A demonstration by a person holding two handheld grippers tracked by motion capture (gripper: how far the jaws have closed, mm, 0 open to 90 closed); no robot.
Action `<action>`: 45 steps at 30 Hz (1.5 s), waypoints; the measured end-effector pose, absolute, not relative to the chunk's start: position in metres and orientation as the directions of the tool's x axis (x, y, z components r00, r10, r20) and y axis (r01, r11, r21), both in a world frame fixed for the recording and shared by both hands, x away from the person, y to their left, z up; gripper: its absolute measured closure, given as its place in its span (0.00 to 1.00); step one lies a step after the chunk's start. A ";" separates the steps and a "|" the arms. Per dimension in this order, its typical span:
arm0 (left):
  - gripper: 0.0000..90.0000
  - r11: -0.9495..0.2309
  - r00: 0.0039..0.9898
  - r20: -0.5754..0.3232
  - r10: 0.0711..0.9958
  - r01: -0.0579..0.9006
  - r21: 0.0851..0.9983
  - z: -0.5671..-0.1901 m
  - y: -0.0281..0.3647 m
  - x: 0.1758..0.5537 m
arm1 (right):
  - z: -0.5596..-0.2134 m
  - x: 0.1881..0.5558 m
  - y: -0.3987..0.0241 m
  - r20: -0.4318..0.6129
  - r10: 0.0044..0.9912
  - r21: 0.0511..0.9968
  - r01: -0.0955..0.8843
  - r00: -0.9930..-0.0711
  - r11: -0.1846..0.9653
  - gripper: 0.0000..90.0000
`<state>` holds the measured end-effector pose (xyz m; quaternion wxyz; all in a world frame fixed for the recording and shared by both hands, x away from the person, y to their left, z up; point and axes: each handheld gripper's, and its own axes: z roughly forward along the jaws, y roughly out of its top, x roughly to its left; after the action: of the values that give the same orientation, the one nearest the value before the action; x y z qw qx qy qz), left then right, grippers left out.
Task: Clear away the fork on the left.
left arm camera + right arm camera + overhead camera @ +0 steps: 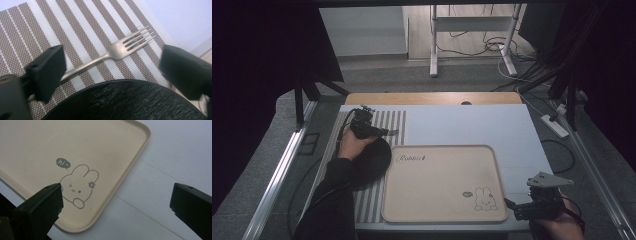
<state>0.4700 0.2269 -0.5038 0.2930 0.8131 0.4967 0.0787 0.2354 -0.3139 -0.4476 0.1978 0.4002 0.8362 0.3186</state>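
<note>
A silver fork (pixel 117 50) lies on a brown-and-white striped placemat (pixel 50 25), its tines pointing away from a black round plate (pixel 125 102) that sits on the same mat. My left gripper (pixel 112 53) hovers over the plate's rim with its jaws wide on either side of the fork, not touching it. In the high view the left gripper (pixel 384 132) is at the mat's far end above the black plate (pixel 374 160). My right gripper (pixel 512 205) stands open at the near right corner of a beige tray (pixel 437 170), with nothing between its jaws.
The beige tray (pixel 50 145) carries a rabbit drawing (pixel 77 186) in its near right corner and holds nothing. It rests on a pale blue table cover (pixel 472 125). Bare cover lies beyond and to the right of the tray.
</note>
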 end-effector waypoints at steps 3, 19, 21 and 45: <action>0.36 -0.350 0.516 -0.183 0.837 0.762 0.545 -0.504 0.224 0.471 | -0.448 0.235 -0.314 -0.076 0.795 0.691 0.543 -0.602 0.477 0.00; 0.99 -0.508 0.631 -0.199 0.749 0.741 0.438 -0.516 0.180 0.485 | -0.448 0.235 -0.314 -0.079 0.792 0.691 0.540 -0.605 0.481 0.00; 0.99 -0.500 0.625 -0.199 0.755 0.745 0.443 -0.517 0.179 0.487 | -0.448 0.235 -0.313 -0.080 0.792 0.692 0.539 -0.605 0.481 0.00; 0.92 -0.441 0.586 -0.179 0.790 0.746 0.499 -0.519 0.179 0.515 | -0.448 0.235 -0.314 -0.077 0.789 0.689 0.539 -0.610 0.484 0.00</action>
<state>0.5154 0.1787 -0.5186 0.2726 0.8478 0.4531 0.0403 0.2351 -0.3136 -0.4479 0.1961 0.3958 0.8387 0.3184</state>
